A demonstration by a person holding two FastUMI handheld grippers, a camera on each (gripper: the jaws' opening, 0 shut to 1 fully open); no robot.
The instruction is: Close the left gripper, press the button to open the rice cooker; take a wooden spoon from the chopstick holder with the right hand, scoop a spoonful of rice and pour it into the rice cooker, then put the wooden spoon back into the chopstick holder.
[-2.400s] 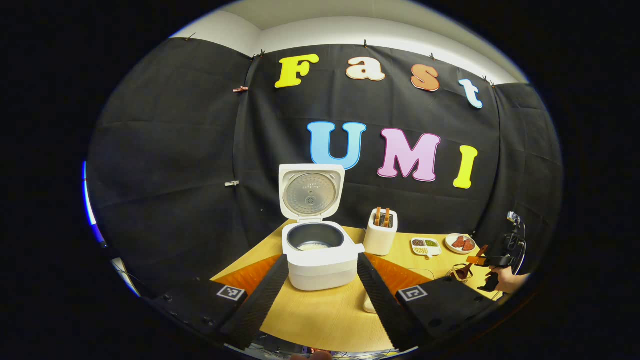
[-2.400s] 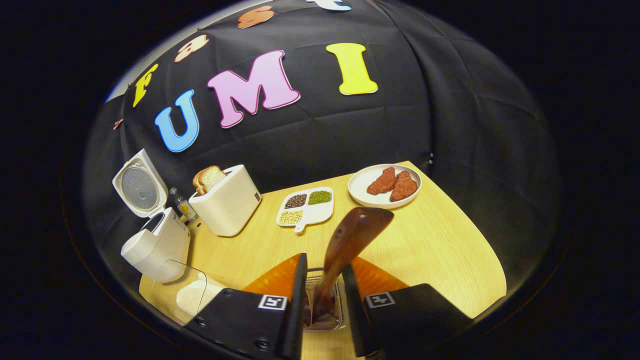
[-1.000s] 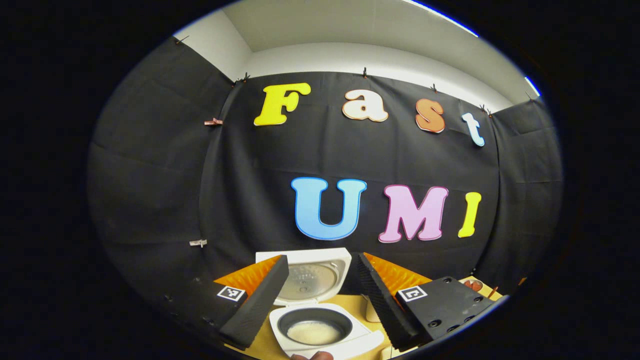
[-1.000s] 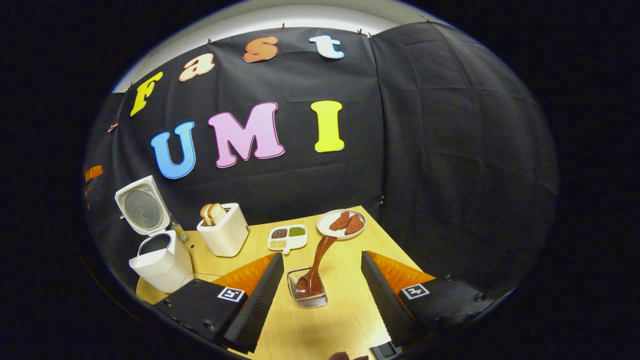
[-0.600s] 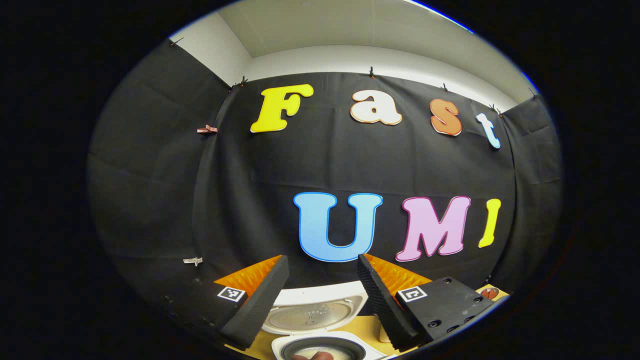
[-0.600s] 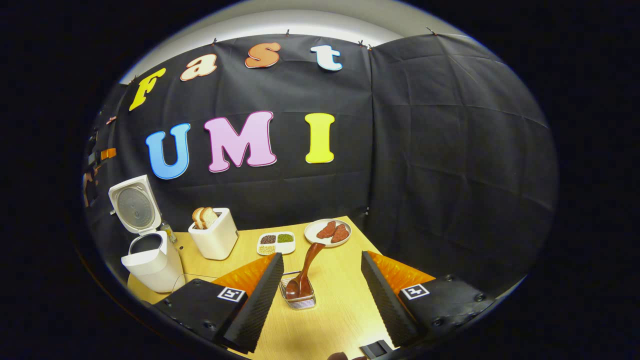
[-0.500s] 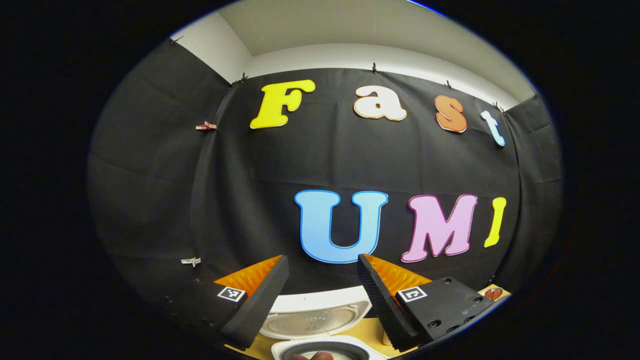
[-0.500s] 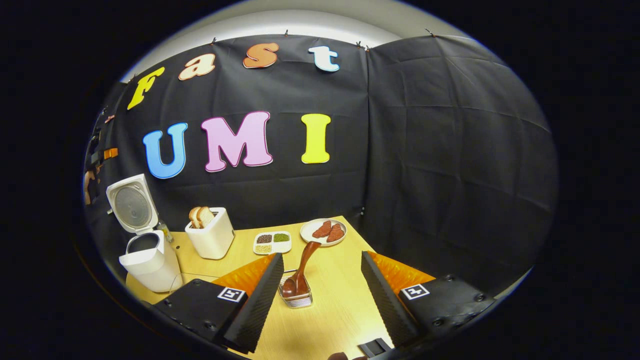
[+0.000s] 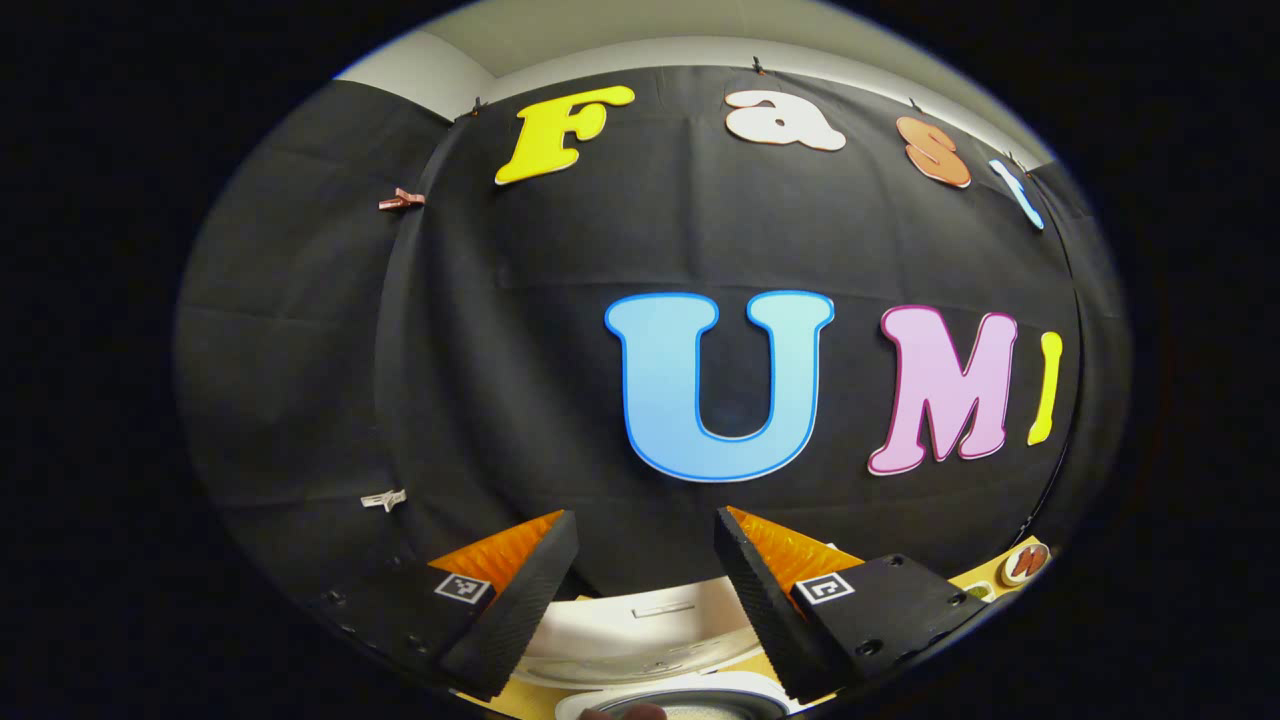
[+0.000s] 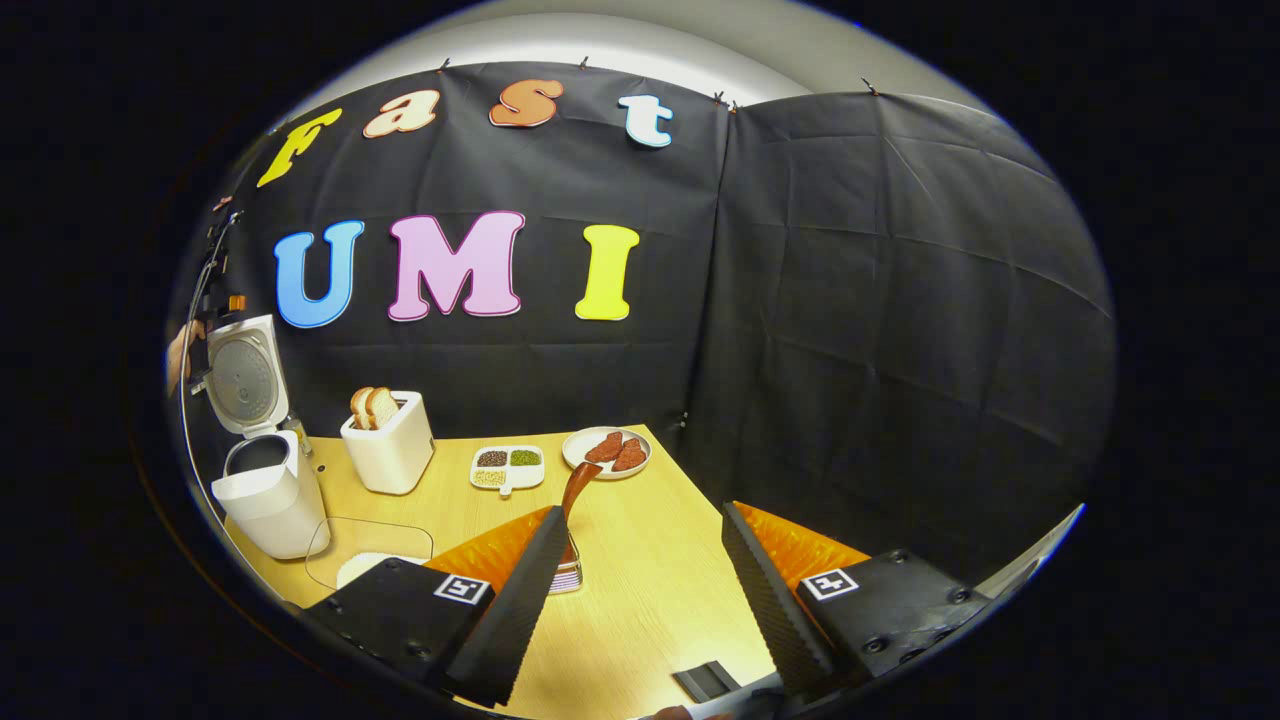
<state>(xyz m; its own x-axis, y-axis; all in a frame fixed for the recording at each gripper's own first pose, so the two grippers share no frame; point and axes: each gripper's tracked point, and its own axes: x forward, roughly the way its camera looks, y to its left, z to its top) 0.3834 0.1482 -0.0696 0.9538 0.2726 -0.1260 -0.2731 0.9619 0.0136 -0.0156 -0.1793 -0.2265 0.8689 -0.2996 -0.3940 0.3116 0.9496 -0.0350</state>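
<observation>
The white rice cooker [image 10: 262,505] stands at the table's left with its lid [image 10: 240,375] raised; the lid's top edge [image 9: 650,625] and the pot's rim [image 9: 700,703] lie low between my left gripper's fingers. My left gripper [image 9: 645,590] is open and empty, high over the cooker, facing the wall. The wooden spoon [image 10: 577,485] stands in the wire chopstick holder [image 10: 568,578], leaning toward the plate and partly hidden by a finger. My right gripper [image 10: 640,590] is open, drawn back above the table, apart from the spoon. A glass bowl of rice [image 10: 368,560] sits before the cooker.
A white toaster [image 10: 388,452] with bread stands right of the cooker. Beyond it are a divided dish of grains [image 10: 507,466] and a plate of meat [image 10: 607,450]. A hand [image 10: 180,350] holds the other gripper beside the lid. A small dark object [image 10: 705,682] lies near the table's front edge.
My right gripper let go of the spoon in the holder, opened, and drew back and up. My left gripper rose and moved toward the wall, so the cooker sank low in its view.
</observation>
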